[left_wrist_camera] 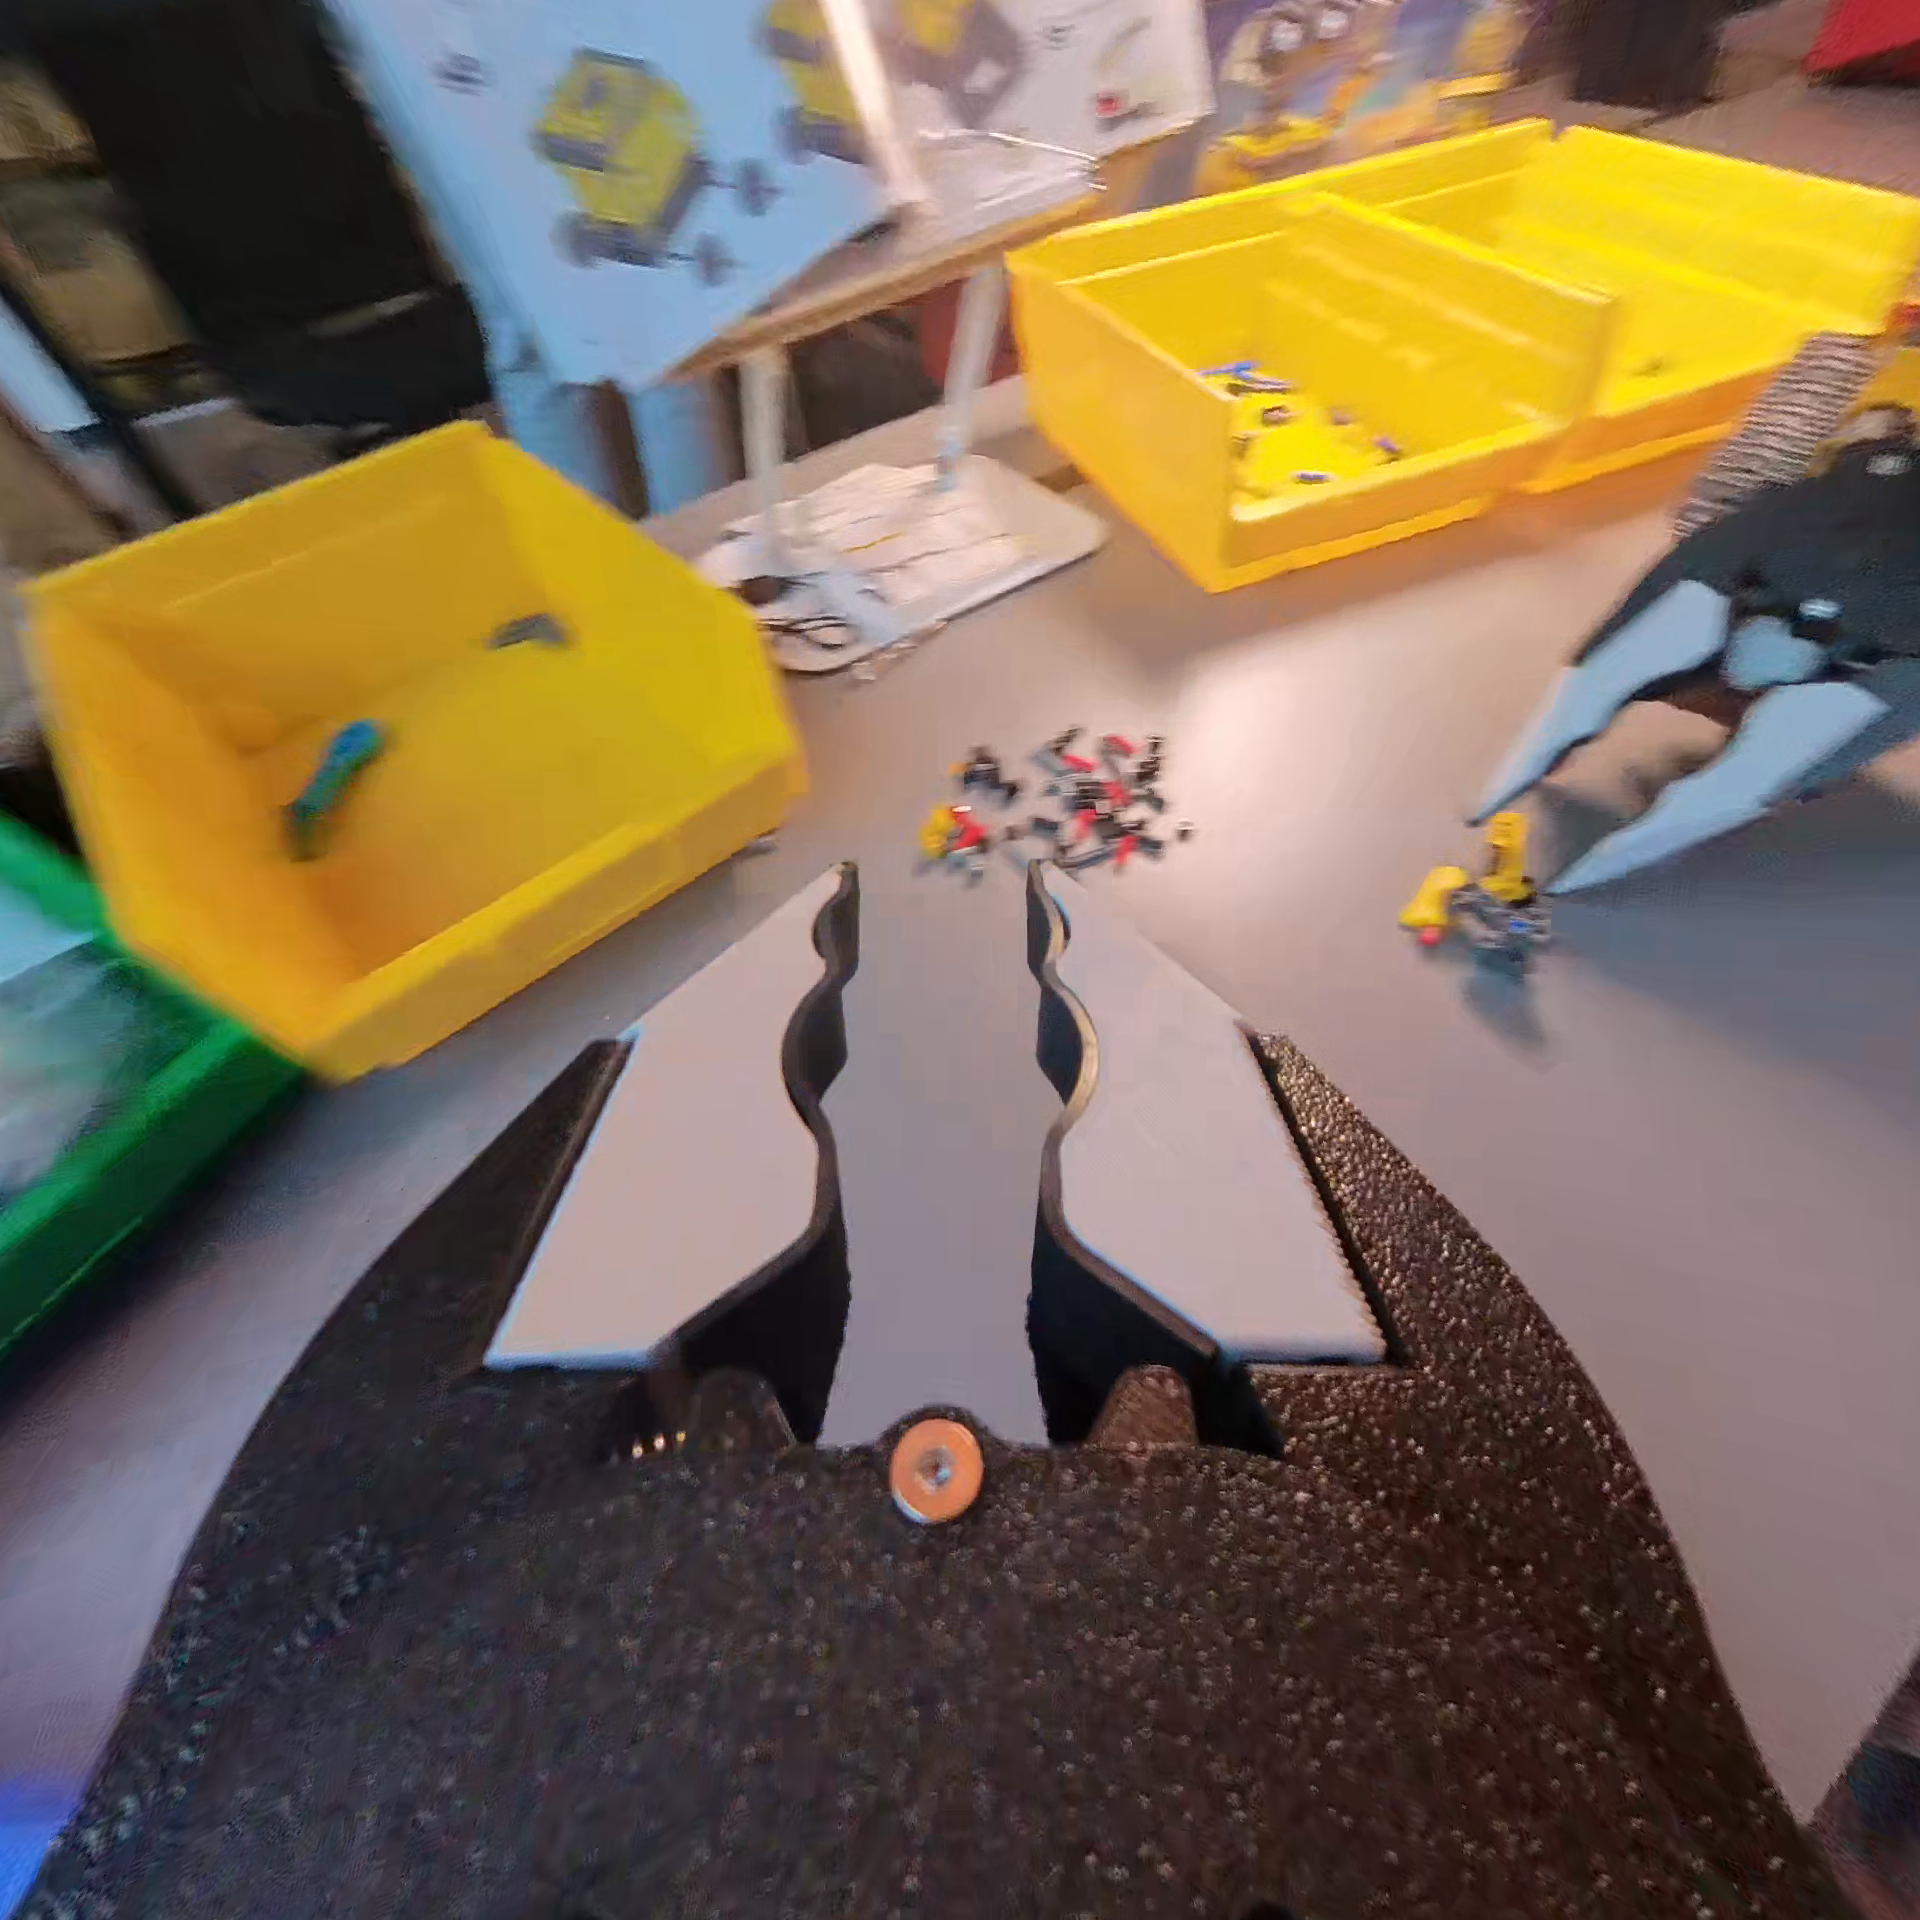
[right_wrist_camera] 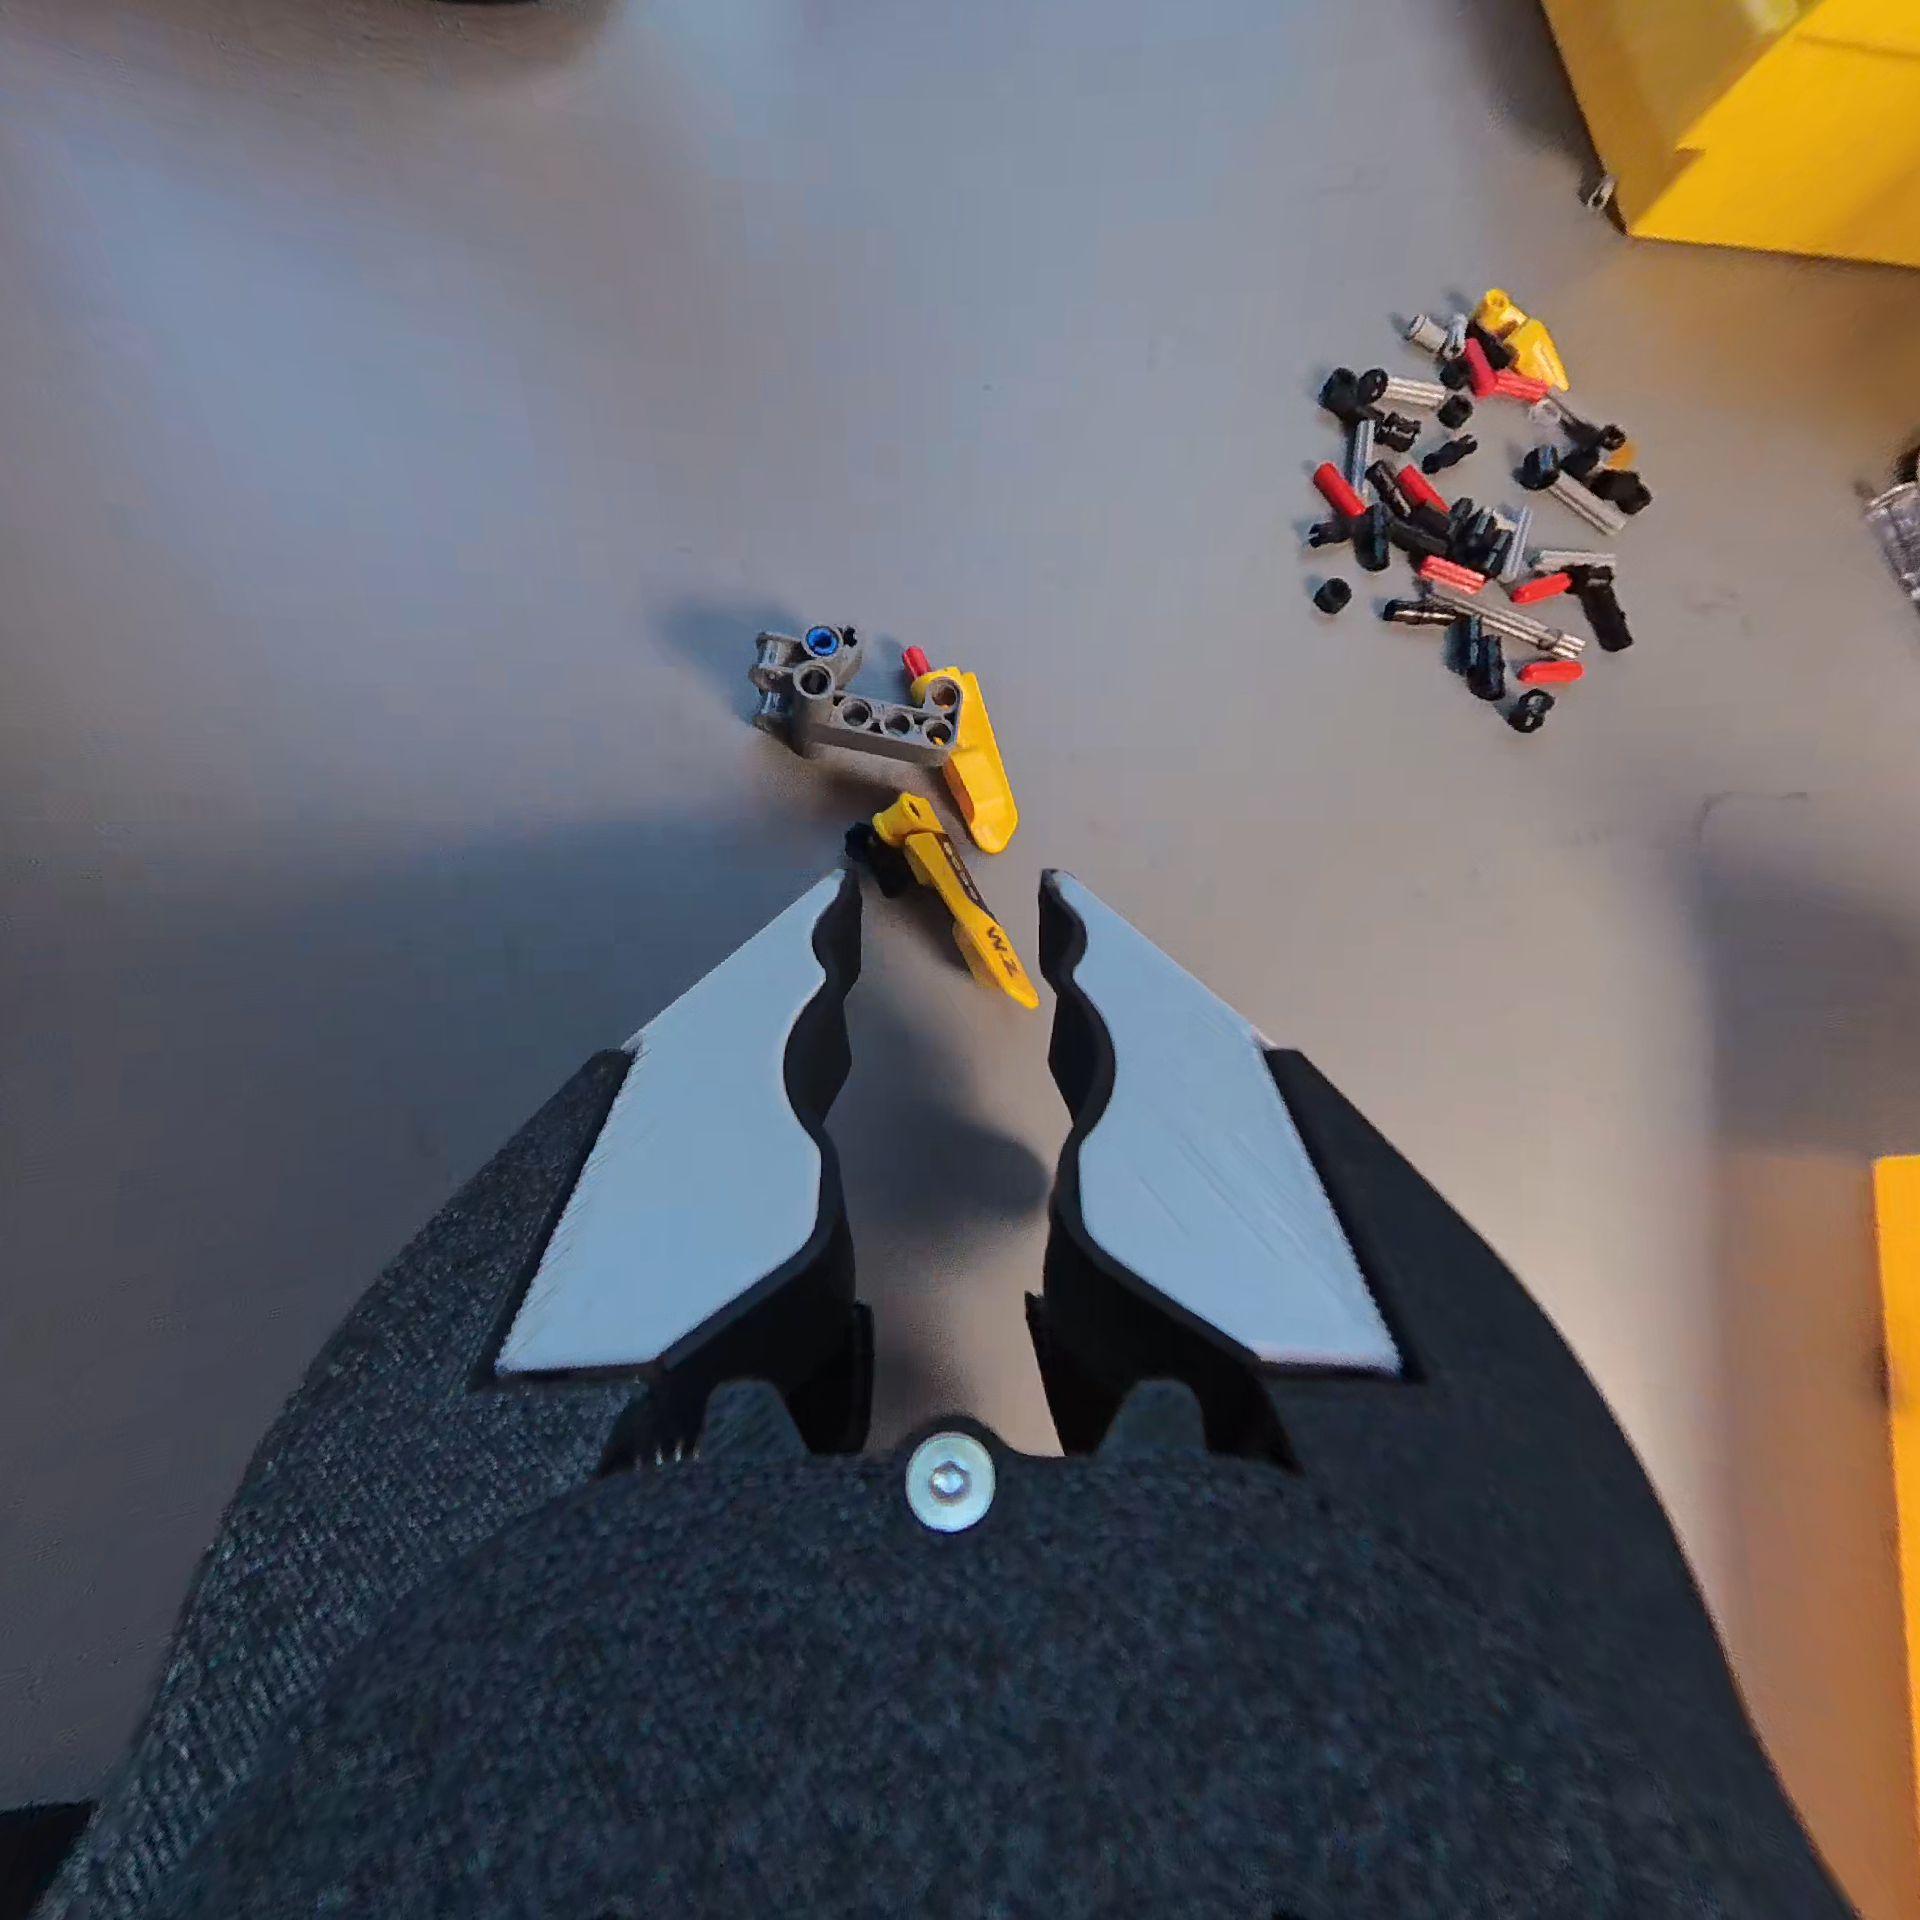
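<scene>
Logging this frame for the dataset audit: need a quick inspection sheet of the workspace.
Surface: grey table, bare between the parts.
Job's things: small grey and yellow assembly; yellow pointed piece lying just ahead of the right tongs, not gripped; pile of small black, red and grey parts.
Clutter: near yellow bin holding a blue-green piece; far yellow bins; green bin.
Grippers: left tongs open, empty, over the table short of the pile; right tongs open.
Cables: thin dark wire by the stand base, blurred.
Surroundings: printed sheets on a stand.
</scene>
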Motion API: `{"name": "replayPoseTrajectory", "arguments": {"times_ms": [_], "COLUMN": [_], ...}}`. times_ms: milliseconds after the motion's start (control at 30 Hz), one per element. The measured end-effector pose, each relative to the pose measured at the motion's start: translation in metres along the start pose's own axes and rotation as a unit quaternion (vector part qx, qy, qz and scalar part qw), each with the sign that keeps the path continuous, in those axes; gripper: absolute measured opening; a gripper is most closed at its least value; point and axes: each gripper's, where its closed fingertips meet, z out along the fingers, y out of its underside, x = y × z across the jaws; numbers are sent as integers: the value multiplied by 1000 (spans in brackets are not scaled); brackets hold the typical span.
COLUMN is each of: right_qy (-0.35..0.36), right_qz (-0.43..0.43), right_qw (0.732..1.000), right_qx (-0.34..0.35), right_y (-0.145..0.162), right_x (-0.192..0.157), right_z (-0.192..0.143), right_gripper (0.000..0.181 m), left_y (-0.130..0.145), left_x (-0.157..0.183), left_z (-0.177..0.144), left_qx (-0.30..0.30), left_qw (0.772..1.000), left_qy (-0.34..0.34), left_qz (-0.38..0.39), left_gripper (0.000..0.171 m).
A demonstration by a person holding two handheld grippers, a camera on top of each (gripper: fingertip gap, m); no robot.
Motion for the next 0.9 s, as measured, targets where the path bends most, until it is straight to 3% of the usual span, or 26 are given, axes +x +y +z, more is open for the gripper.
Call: {"name": "replayPoseTrajectory", "arguments": {"times_ms": [167,300,433,533,700,800,900], "right_qy": [11,14,-13,-53,-69,-42,-9], "right_qz": [-6,14,92,163,209,189,120], "right_qw": [1000,1000,990,960,936,958,990], "right_qx": [-9,-2,109,221,273,211,77], "right_y": [6,8,-22,-53,-67,-50,-10], "right_x": [4,11,17,21,27,27,23], "right_z": [0,-4,-20,-38,-42,-28,-14], "right_gripper": [10,4,5,5,2,1,1], "left_y": [20,34,27,7,4,39,68], "left_x": [85,136,171,181,173,165,171], "left_z": [88,130,135,117,106,119,121], "left_qx": [-65,-90,-44,29,49,-36,-100], "left_qw": [982,952,929,914,911,925,917], "left_qy": [163,266,354,399,408,365,366], "left_qz": [70,125,100,61,37,93,126], "left_gripper": [32,30,30,27,29,21,19]}}
